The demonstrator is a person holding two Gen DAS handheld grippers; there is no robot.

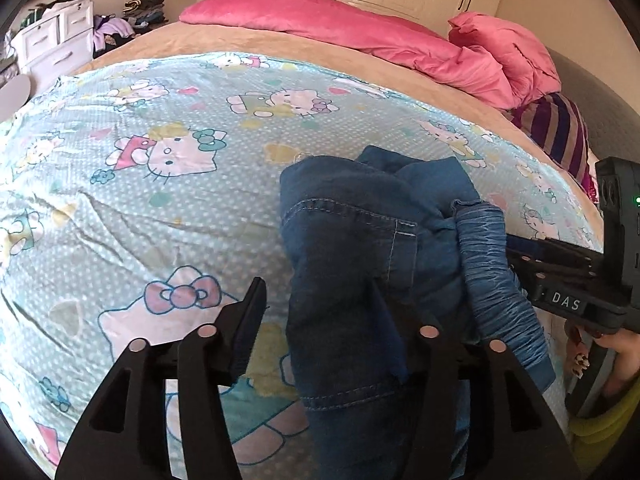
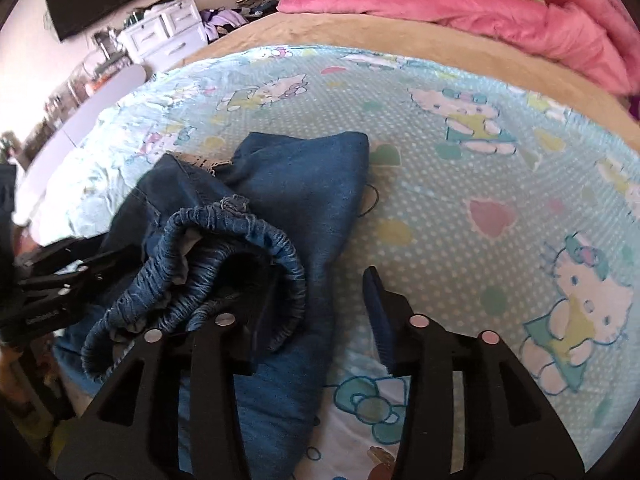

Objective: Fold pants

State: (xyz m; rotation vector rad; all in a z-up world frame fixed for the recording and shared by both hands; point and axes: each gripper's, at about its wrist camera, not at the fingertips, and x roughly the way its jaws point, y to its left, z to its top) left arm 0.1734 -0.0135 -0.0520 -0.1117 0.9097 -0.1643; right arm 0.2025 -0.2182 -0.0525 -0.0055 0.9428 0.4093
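- Left gripper [image 1: 316, 320]: jaws spread wide, gripping nothing; its right finger is tucked against the jeans [image 1: 360, 248].
- Jeans lie bunched near the front edge of the cartoon bedsheet [image 1: 160, 208], waistband [image 2: 224, 240] rumpled; folding looks barely begun.
- Right gripper [image 2: 320, 308]: jaws apart, empty, its left finger at the waistband.
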